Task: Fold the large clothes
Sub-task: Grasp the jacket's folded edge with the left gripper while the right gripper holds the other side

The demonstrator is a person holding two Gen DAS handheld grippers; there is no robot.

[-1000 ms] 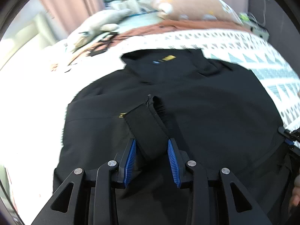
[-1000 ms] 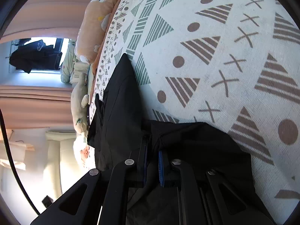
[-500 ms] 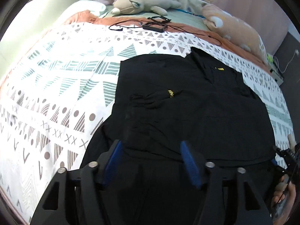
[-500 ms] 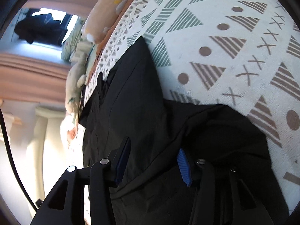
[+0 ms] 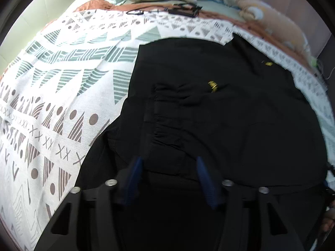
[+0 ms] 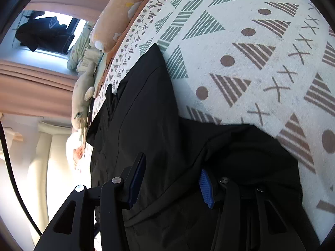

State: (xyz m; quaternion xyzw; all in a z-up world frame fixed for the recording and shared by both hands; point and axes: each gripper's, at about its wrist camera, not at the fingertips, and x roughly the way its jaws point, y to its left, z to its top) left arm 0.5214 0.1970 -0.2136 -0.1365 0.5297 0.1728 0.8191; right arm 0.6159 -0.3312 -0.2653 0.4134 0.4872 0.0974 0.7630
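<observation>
Your left tongs (image 5: 168, 175) stand apart above the black jacket (image 5: 219, 115), jaws just narrowed, gripping nothing. Your right tongs (image 6: 171, 179) also gape, clear of cloth. Jacket lies spread on the patterned bedspread (image 5: 62, 83), filling centre and right of the left view.

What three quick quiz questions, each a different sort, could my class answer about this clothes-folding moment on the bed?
1. True or false: the left gripper is clamped on a sleeve cuff.
2. What colour is the small logo on the black garment? A) yellow B) red C) white
3. What does the garment lie on?

Key
1. False: its fingers stand apart above the cloth, having just closed a little.
2. A
3. A patterned bedspread with triangles, dots and crosses.
</observation>
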